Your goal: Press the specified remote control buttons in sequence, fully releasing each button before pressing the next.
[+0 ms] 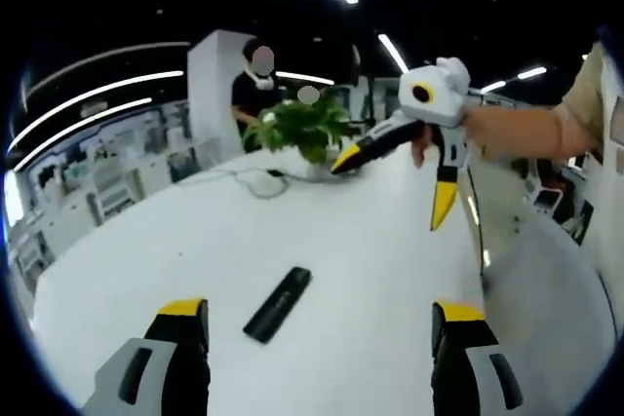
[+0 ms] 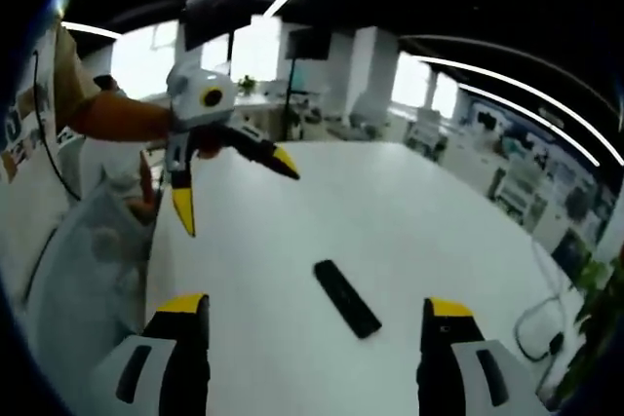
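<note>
Left gripper view. Left gripper (image 1: 320, 323): grey jaws with black and yellow tips, rising from the bottom edge, spread wide, nothing between them. Slim black rectangular remote control (image 1: 278, 303): lies flat on the white oval tabletop (image 1: 370, 241), lower centre of the frame, slightly left of the midline, between the two jaws and just beyond their tips, touching neither. Right gripper (image 1: 392, 183): white body with black and yellow-tipped jaws, upper right of the frame, held in a person's hand (image 1: 441, 133) above the tabletop, jaws spread wide, pinching nothing. Green leafy potted plant (image 1: 304, 126): stands at the far edge of the tabletop, upper centre. Thin cable (image 1: 244, 174): loops on the tabletop beside the plant.

Right gripper view. Right gripper (image 2: 314, 317): grey jaws with yellow tips at the bottom edge, spread wide, empty. Remote control (image 2: 347, 298): flat on the tabletop (image 2: 390, 211), lower centre, between the jaws and just ahead of the tips, clear of both. Left gripper (image 2: 234, 192): upper left of the frame, held aloft in a person's hand (image 2: 200, 138), jaws spread apart, holding nothing. Cable (image 2: 534, 323) and plant leaves (image 2: 597, 314): at the right edge.
</note>
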{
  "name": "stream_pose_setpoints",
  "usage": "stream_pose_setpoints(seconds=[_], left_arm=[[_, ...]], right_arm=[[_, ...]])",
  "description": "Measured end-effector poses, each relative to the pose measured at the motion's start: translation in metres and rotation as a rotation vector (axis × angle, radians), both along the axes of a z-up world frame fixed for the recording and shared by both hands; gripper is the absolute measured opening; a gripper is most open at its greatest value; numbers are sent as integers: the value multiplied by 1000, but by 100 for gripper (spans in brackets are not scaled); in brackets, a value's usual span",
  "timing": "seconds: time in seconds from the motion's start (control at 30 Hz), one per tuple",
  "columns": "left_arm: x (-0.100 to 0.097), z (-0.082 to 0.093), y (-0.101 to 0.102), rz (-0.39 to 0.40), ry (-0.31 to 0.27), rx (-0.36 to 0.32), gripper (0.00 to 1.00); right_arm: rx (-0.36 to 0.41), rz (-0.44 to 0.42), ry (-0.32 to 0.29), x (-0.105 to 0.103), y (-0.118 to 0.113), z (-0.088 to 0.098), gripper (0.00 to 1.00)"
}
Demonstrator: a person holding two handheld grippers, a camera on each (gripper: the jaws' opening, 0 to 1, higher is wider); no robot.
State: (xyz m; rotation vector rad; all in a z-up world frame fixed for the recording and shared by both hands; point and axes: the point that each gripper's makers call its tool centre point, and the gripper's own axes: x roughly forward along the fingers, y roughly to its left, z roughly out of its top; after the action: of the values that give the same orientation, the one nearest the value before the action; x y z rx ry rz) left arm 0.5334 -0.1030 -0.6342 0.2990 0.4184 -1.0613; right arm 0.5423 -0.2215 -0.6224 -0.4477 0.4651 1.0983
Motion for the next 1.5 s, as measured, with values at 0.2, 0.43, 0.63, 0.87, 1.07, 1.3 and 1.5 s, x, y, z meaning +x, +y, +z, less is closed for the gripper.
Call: stream_pose_setpoints(seconds=[0.2,0.43,0.63,0.87,1.07,1.3,1.5], left_arm=[[9,1,0,8,5,-5,98],[25,1,2,7,-4,20,98],[37,0,1,5,-8,31,97],[50,-4,0,1,-11,48,97],[61,-6,0,4,-13,57,97],[77,0,4,15,-24,66,97],[88,4,4,24,-33,65,97]], right_arm=[[4,-5,2,11,3,0,88],[-9,0,7,27,0,-2,88],[-16,2,3,41,1,1,87],[-31,7,-1,59,5,-1,87],[-42,7,-10,67,9,0,87],[-49,17,-21,83,11,4,87],[-54,15,-26,95,10,5,86]])
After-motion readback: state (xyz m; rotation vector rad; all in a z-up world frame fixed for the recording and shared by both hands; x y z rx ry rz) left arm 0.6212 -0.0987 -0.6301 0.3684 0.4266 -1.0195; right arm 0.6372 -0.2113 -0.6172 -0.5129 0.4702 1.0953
